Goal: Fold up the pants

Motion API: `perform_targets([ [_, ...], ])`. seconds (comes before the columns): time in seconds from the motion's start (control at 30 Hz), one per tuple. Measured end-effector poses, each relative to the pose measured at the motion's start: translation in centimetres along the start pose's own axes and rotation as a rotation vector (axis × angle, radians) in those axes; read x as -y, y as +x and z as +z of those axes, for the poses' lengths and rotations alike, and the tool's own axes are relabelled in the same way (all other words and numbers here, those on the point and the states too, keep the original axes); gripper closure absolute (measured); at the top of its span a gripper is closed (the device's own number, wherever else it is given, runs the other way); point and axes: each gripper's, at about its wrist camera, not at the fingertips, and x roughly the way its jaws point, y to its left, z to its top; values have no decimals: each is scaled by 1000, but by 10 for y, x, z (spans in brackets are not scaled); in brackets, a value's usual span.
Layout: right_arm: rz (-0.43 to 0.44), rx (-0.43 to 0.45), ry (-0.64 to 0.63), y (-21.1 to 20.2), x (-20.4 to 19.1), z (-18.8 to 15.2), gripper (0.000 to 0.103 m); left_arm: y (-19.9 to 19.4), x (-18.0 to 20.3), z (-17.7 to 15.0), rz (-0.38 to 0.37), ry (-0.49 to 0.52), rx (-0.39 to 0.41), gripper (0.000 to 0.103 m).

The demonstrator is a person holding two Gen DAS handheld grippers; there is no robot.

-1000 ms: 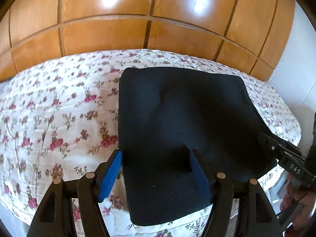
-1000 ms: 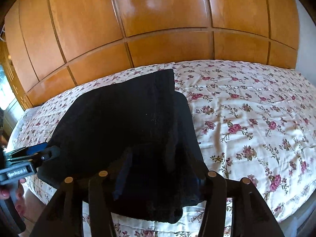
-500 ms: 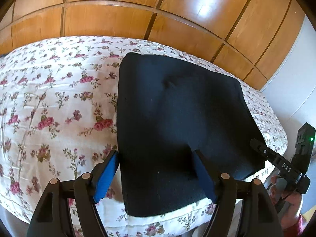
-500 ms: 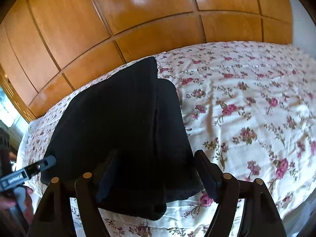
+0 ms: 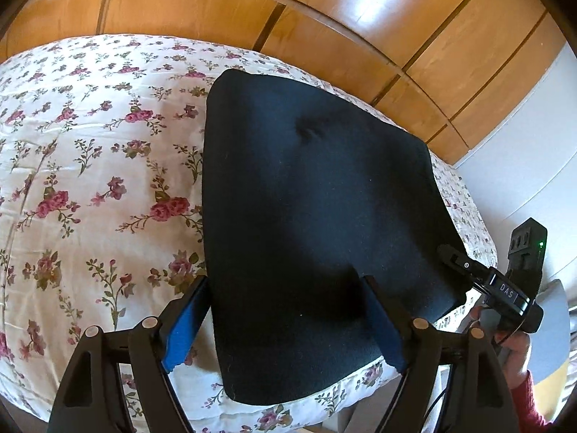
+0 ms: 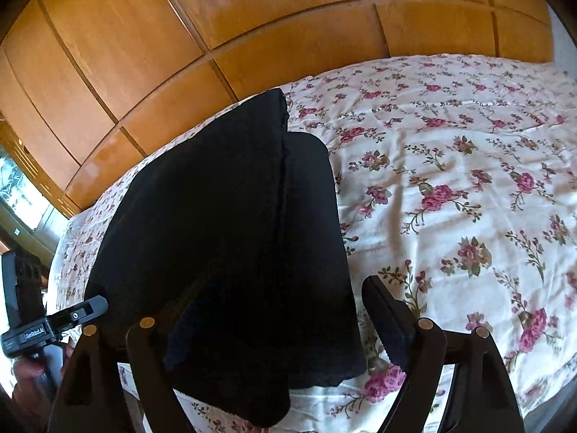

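Pants [image 5: 317, 216] lie as a dark, folded rectangle on the flowered bed [image 5: 90, 180], close to its near edge, with the front hem just short of that edge. My left claw [image 5: 285, 324] hangs spread wide over the near left corner of the bundle, one blue pad off the cloth over the sheet, the other over the fabric, grasping nothing. My right claw [image 6: 274, 321] is likewise released, its fingers straddling the near right corner; from that side I see two layers, an upper panel [image 6: 202, 216] stacked on a lower one [image 6: 313, 216] that sticks out to the right.

I judge the cloth to be soft, thick and limp, a fleece or knit by its matte look: light enough for one claw, but it will sag and slide open if lifted by one layer alone. It should not slip on rubber pads, and nothing in it can break. The fold looks nearly done. If another fold is wanted, I would pinch both near corners through all layers at once, low at the edge, and carry them together toward the far edge near the wooden headboard [image 5: 252, 7].
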Motion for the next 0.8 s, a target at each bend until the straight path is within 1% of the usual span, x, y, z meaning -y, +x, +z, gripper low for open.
perform_targets([
  [0.1, -5, -1, -11, 1, -1, 0, 17, 2, 3, 3, 9, 20, -1, 18],
  [0.23, 12, -11, 10, 4, 1, 1, 17, 6, 2, 6, -4, 5, -9, 17],
  [0.3, 37, -23, 29, 7, 4, 2, 17, 9, -1, 4, -26, -12, -16, 16],
  [0.43, 110, -59, 93, 19, 12, 6, 17, 16, -9, 2, -96, -54, -29, 16],
  [0.5, 125, -64, 118, 22, 13, 7, 16, 15, -10, 1, -107, -56, -30, 20],
  [0.53, 120, -61, 118, 22, 12, 7, 18, 13, -9, 2, -106, -48, -28, 26],
  [0.57, 109, -57, 102, 21, 8, 6, 21, 10, -8, 2, -103, -34, -19, 32],
  [0.6, 100, -49, 87, 19, 5, 6, 22, 5, -7, 1, -98, -14, -3, 35],
  [0.67, 87, -27, 62, 15, -2, 5, 30, -3, -4, 0, -98, 5, 20, 44],
  [0.7, 86, -21, 58, 13, -4, 4, 32, -7, -4, 0, -97, 10, 27, 45],
  [0.77, 90, -5, 47, 8, -10, 3, 40, -13, -2, 0, -94, 16, 39, 48],
  [0.8, 93, 1, 40, 6, -12, 3, 41, -18, -2, 0, -90, 19, 47, 49],
])
